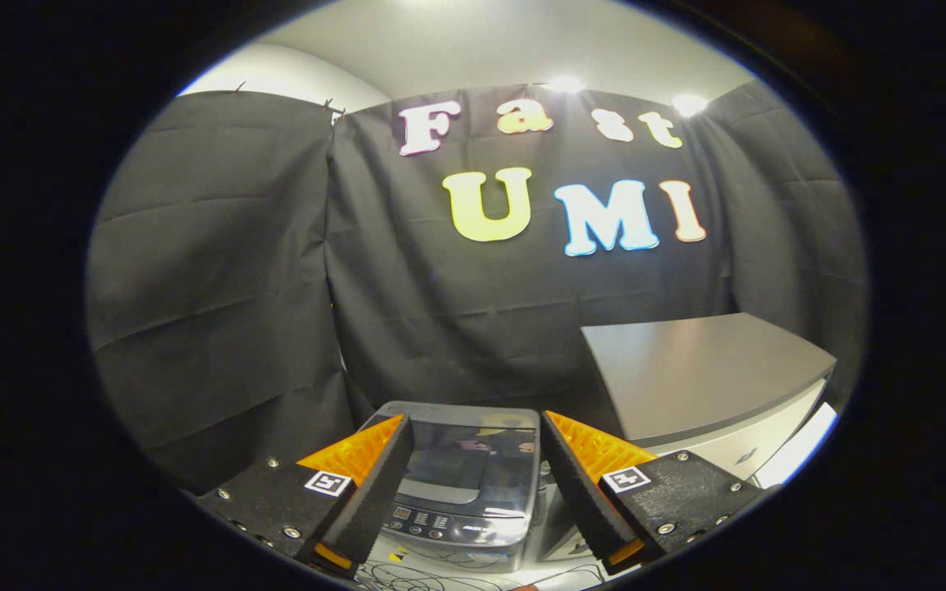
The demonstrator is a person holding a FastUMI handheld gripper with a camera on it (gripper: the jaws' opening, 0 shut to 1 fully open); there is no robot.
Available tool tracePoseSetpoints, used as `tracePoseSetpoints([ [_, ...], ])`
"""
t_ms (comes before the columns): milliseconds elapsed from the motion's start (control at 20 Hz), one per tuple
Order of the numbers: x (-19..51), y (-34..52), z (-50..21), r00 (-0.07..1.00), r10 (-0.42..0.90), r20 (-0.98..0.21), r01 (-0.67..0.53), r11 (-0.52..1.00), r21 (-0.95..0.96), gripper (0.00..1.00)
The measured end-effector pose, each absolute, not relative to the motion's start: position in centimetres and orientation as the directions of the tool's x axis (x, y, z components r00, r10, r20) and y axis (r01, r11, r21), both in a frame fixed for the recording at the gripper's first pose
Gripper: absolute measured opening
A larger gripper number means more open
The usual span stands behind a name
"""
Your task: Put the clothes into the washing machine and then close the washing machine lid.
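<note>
- Claw [477,460] spread wide, empty, held level above the machine.
- Washing machine [463,484] seen between the fingers, just beyond them; lid [473,460] appears closed, glare obscures it.
- Grey counter [703,369] beside it, right.

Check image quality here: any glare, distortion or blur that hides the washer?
Gripper view: strong fisheye bending at the rim; two ceiling lights blow out to white; the washer lid is glossy and mirrors the booth, so what lies under it is unreadable; the open gripper frames the washer, fingers near and slightly soft; grey cabinet is evenly lit.
</note>
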State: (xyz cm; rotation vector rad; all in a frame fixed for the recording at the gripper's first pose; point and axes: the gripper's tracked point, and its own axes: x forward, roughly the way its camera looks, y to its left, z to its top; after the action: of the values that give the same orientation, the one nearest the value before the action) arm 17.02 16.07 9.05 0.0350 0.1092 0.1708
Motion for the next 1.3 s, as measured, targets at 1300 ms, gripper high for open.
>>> tracePoseSetpoints([
  [1300, 4.7, -7.4, 6.0, 1.0, -0.021, 0.002, 0.02, 0.997, 0.08, 0.95],
])
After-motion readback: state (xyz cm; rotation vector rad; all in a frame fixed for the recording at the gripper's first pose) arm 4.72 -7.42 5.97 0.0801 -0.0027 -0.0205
